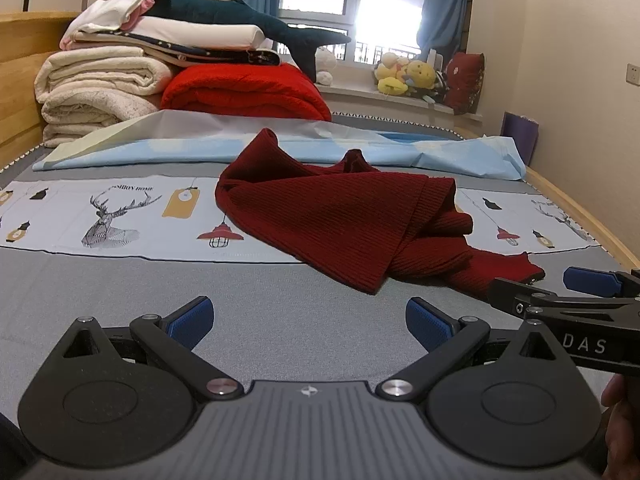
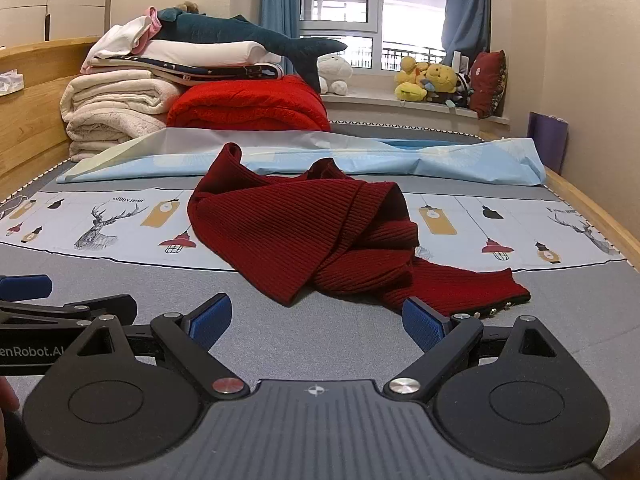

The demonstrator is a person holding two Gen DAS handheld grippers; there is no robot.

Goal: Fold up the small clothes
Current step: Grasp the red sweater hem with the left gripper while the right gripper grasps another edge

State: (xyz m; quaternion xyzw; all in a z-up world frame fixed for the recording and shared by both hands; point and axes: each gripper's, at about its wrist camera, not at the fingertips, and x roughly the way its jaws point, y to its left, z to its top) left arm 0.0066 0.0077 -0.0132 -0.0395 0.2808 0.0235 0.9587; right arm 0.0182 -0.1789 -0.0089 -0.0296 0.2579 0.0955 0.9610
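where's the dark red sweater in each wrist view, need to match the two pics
Left wrist view: the dark red sweater lies crumpled right of centre on the bed, its cuff reaching toward the right tool.
Right wrist view: the sweater sits mid-frame, its cuff just beyond the right tool.
Shared landmark: the bright red blanket behind it.

Blown-out daylight from the window (image 1: 360, 4) lights both sharp views; fisheye bending, dark corners.
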